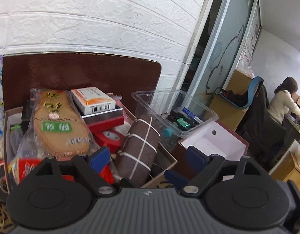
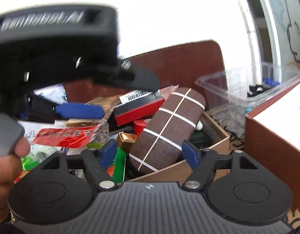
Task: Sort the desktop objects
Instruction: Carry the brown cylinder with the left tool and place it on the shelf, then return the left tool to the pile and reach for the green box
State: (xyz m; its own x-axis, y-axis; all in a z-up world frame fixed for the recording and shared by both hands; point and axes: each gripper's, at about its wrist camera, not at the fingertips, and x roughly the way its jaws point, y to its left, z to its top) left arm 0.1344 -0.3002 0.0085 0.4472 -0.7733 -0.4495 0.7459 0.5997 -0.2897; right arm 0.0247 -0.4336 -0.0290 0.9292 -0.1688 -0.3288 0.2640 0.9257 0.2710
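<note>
Right wrist view puts the brown case [image 2: 167,130], a rounded one crossed by white bands, straight ahead of the right gripper [image 2: 150,156], whose jaws stand spread wide with nothing between them; the case's near end lies in the gap, though I cannot tell whether either pad touches it. The case leans tilted against the right-hand wall of the cardboard box [image 2: 218,142], resting on the clutter inside. To take it well, I judge the jaws should close across its width, between two bands, and lift along its slope so it slides free rather than dragging the red box [image 2: 138,111] or the small gold packet [image 2: 127,139] beside it.

The left gripper [image 1: 148,156] is also open and empty, poised over the same case [image 1: 140,148] in its own view. Only one should close here; the other is better kept clear.

The clear plastic tub [image 1: 175,113] and the white-lined empty box [image 1: 214,142] stand toward the worktop's right edge as likely destinations.
</note>
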